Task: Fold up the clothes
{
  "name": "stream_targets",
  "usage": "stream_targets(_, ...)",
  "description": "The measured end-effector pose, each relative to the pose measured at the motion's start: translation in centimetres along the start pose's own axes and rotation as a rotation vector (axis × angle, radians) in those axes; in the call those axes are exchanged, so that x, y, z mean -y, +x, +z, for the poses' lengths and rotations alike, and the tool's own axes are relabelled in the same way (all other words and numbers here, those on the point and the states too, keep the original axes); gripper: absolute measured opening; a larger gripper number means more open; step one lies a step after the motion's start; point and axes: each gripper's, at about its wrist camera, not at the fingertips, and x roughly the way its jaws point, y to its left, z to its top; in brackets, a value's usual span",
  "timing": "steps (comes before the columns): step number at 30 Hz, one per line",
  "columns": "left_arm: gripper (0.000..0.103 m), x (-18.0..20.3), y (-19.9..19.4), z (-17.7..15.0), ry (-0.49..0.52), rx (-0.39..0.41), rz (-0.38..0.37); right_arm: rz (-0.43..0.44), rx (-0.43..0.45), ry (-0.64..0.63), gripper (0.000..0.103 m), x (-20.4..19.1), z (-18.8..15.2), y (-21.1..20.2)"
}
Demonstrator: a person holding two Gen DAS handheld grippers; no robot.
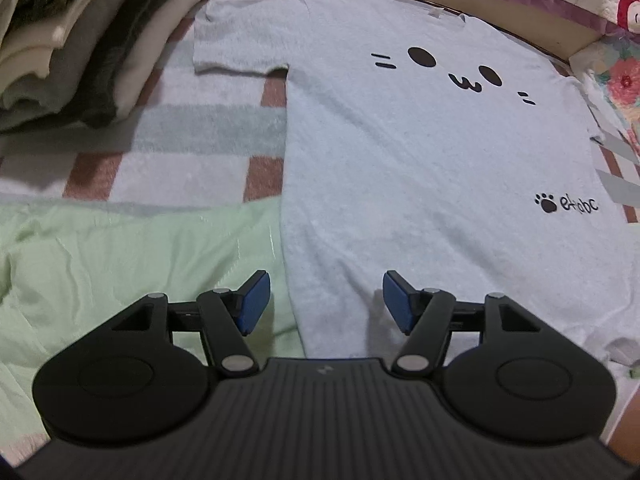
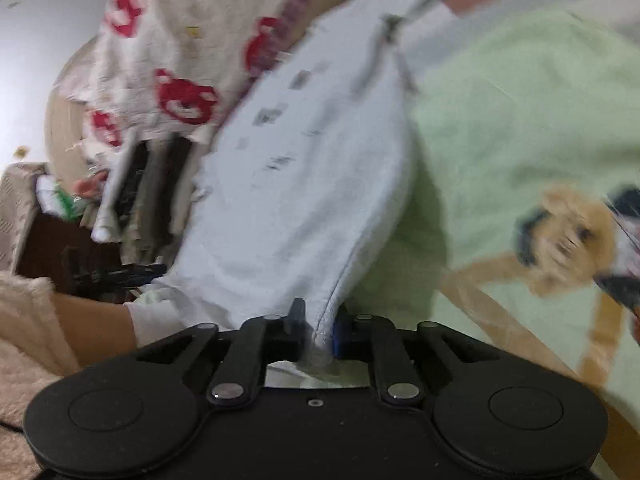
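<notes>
While a stack of folded clothes (image 1: 68, 40) stands at far left, one pale blue T-shirt (image 1: 420, 152), soft and fuzzy, lies flat on the striped blanket (image 1: 168, 136), hem nearest, collar away, cat face printed across the chest. Over its hem the left gripper (image 1: 326, 300) has blue pads spread wide, empty. Right gripper (image 2: 318, 332) pinches the shirt's edge above one green cloth (image 2: 520, 120).

one T-shirt (image 1: 400, 168), two grippers (image 1: 326, 300)
</notes>
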Motion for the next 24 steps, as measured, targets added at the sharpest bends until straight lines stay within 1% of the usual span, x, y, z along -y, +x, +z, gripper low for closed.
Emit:
stream_targets(2, 0.062, -0.1, -0.3, -0.1, -0.002, 0.015, -0.005, 0.036, 0.017, -0.003, 0.012, -0.9, 1.0, 0.2)
stream_targets(4, 0.062, 0.2, -0.9, -0.2, 0.002, 0.048, -0.031, 0.061, 0.032, -0.033, 0.011, -2.2, 2.5, 0.7)
stream_targets(8, 0.062, 0.7, -2.1, -0.2, 0.012, 0.113, -0.083, 0.077, 0.084, -0.142, 0.011, -5.7, 7.5, 1.9)
stream_targets(11, 0.062, 1.8, -2.7, -0.1, 0.024, 0.149, -0.165, 0.089, 0.123, -0.224, 0.011, -8.3, 11.4, 2.9)
stream_targets(13, 0.062, 2.8, -3.0, 0.3, 0.037, 0.174, -0.207, 0.096, 0.149, -0.278, 0.011, -10.0, 13.9, 3.6)
stream_targets(16, 0.062, 4.7, -3.1, 1.7, 0.070, 0.219, -0.255, 0.089, 0.183, -0.317, 0.011, -11.7, 18.0, 5.3)
stream_targets(19, 0.065, 7.0, -3.0, 3.3, 0.101, 0.248, -0.327, 0.071, 0.200, -0.317, 0.010, -12.4, 21.3, 7.5)
stream_targets(21, 0.066, 8.5, -2.7, 4.4, 0.114, 0.244, -0.384, 0.057, 0.200, -0.308, 0.010, -12.1, 23.0, 8.8)
stream_targets(23, 0.067, 10.1, -2.3, 5.2, 0.129, 0.232, -0.418, 0.041, 0.192, -0.305, 0.010, -12.0, 24.2, 10.2)
stream_targets(24, 0.067, 10.6, -2.0, 5.2, 0.143, 0.225, -0.416, 0.036, 0.187, -0.304, 0.010, -11.9, 24.6, 10.8)
